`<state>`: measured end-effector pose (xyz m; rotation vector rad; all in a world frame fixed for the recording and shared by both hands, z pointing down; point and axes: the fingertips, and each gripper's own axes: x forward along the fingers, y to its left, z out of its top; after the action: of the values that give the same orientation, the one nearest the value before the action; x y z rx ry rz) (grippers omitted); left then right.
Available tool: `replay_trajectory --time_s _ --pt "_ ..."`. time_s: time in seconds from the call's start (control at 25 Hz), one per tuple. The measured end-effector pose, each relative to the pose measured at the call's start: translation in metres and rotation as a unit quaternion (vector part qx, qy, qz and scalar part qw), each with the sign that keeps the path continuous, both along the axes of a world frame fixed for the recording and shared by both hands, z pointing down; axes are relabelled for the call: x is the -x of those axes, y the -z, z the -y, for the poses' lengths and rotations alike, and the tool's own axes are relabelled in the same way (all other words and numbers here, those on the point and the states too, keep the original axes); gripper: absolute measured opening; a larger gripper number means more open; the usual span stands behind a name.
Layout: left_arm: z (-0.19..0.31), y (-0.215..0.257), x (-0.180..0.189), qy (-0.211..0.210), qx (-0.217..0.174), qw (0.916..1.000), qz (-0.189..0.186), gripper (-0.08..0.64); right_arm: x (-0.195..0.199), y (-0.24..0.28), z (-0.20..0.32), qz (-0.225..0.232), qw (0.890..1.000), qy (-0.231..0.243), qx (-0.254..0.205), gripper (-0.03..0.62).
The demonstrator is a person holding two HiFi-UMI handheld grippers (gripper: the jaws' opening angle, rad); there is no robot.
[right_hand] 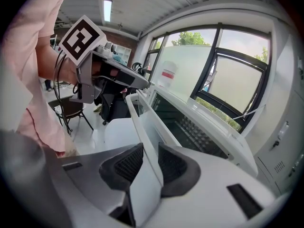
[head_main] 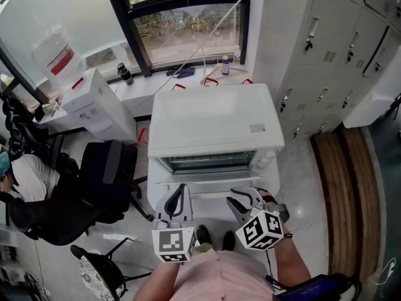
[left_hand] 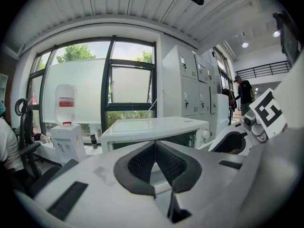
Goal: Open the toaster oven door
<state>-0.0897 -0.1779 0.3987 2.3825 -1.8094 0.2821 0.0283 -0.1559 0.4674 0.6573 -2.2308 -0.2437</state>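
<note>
Toaster oven (head_main: 213, 121) is sitting straight ahead of both hand-held grippers, its glass door (head_main: 207, 162) facing me. The white handle bar (head_main: 210, 182) is running along the door's near edge.

I'm clamping the right hand-held gripper (right_hand: 149, 151) on that handle (right_hand: 142, 122). Its two black pads are pressing on either side of the bar, which is running away from the jaws toward the left hand-held gripper. The oven rack is showing through the glass (right_hand: 190, 127) just beyond the right pad. I'm gripping off to the bar's right end, probably so the pull has a firm pinch and the door can swing toward me.

The left hand-held gripper (left_hand: 155, 146) is hanging just beside the right one, short of the oven. It is clenched with nothing in it, pad tips meeting, likely just staying out of the door's swing path.

I'm judging the grasp done and the pull the step in hand. I can't tell whether the door is cracked yet.
</note>
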Motion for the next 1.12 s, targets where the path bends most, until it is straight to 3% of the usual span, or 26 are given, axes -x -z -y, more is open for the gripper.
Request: replay_trajectory --time_s 1.12 --pt "-0.022 -0.008 -0.003 0.009 0.012 0.9999 0.007 0.014 -0.003 -0.026 -0.036 -0.008 0.999 0.021 0.026 0.094"
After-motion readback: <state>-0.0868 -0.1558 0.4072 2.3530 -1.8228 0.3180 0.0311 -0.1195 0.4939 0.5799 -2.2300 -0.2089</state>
